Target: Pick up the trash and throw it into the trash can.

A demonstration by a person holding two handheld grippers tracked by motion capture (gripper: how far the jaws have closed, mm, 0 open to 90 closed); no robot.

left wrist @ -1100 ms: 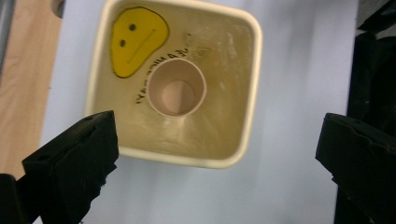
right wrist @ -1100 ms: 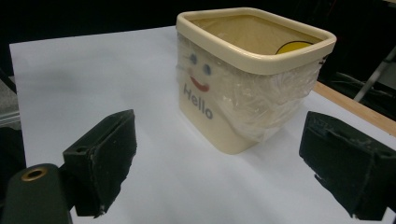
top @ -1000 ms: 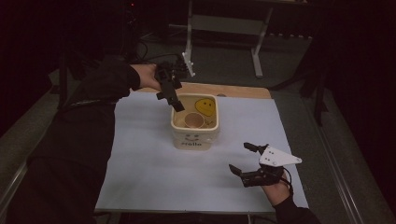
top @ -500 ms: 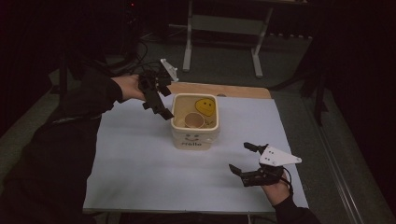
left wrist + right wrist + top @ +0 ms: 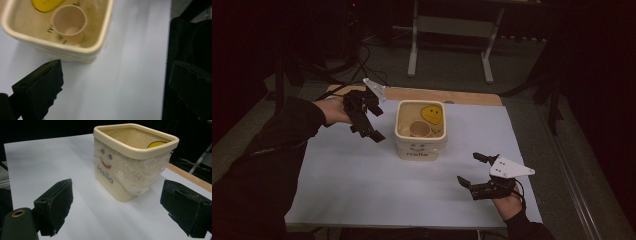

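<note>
At the table's far left, the left gripper (image 5: 371, 125) sits beside the cream tub (image 5: 420, 145), off its left wall and apart from it. One second ago it was over the tub's left rim; half a second ago it had pulled back to the upper left corner; now it is lower and farther left of the tub, jaws spread wide with nothing between them. The right gripper (image 5: 476, 172) has not shifted across the three frames: near the front right edge, jaws apart, empty, well apart from the tub. The tub has not moved.

Surface: a pale blue-white sheet (image 5: 362, 185) covers the table; a strip of bare wood (image 5: 472, 96) shows along the far edge. The room is dark; a grey metal stand (image 5: 451, 30) is on the floor behind, and black cables (image 5: 362, 60) lie on the floor at the far left.

Tub: square, rounded thick rim, standing upright just beyond mid-sheet. The front wall carries a printed face and "Hello", seen in the right gripper view (image 5: 105, 176), with crinkled clear film wrapped round the walls. Inside, a tan paper cup (image 5: 69, 23) lies tilted against the wall, mouth toward the left gripper view's camera, beside a yellow smiley disc (image 5: 432, 114).
</note>
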